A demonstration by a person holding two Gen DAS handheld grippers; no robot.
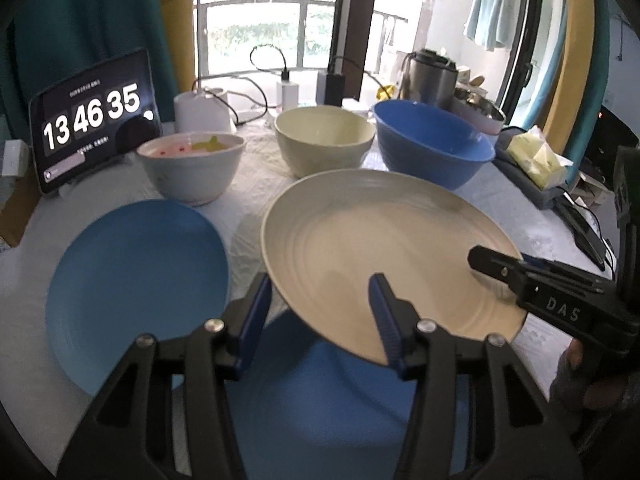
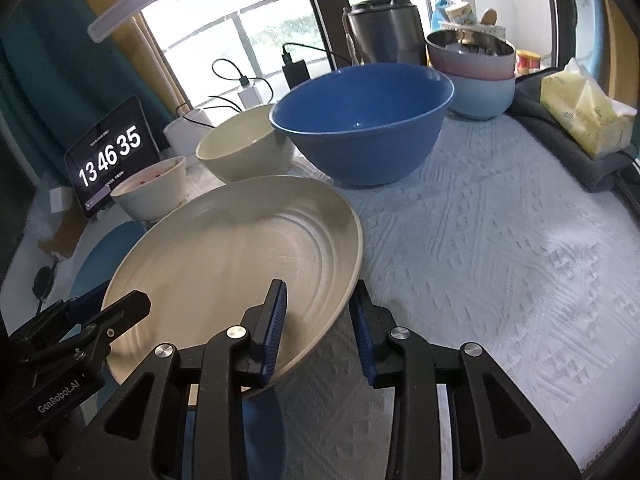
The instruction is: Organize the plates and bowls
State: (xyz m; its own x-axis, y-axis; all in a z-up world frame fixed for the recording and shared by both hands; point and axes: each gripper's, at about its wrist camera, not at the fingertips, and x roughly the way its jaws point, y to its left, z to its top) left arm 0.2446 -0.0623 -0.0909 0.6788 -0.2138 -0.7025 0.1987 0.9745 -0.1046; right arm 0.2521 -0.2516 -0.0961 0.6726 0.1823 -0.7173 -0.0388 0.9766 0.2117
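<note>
I found the cream plate [image 1: 384, 248] lifted and tilted above the table, its near edge hanging over a blue plate [image 1: 320, 400] that lay flat beneath it. The cream plate was matte, with concentric ridges stepped across its well and a raised rim; I saw no chips or food on it. My right gripper [image 2: 318, 328] straddled that rim, one blue-padded finger inside the well and the other outside; the pads looked close to the rim, but I could not confirm contact on both faces. My left gripper [image 1: 322, 316] stood with its fingers apart, one over the plate's well and the other off its left edge, and I could not tell if either touched the plate.

A second blue plate [image 1: 136, 284] lay flat on the pale textured tablecloth [image 2: 500, 240], to the left and apart from the raised plate. Behind stood three bowls in a row: a white bowl [image 1: 192, 168] with pink and yellow pieces inside, a cream bowl [image 1: 324, 140] and a larger blue bowl [image 1: 432, 144], each upright and separate. A tablet [image 1: 92, 120] at the far left read 13 46 35. A yellow tissue pack [image 2: 588, 116] lay at the right edge.
</note>
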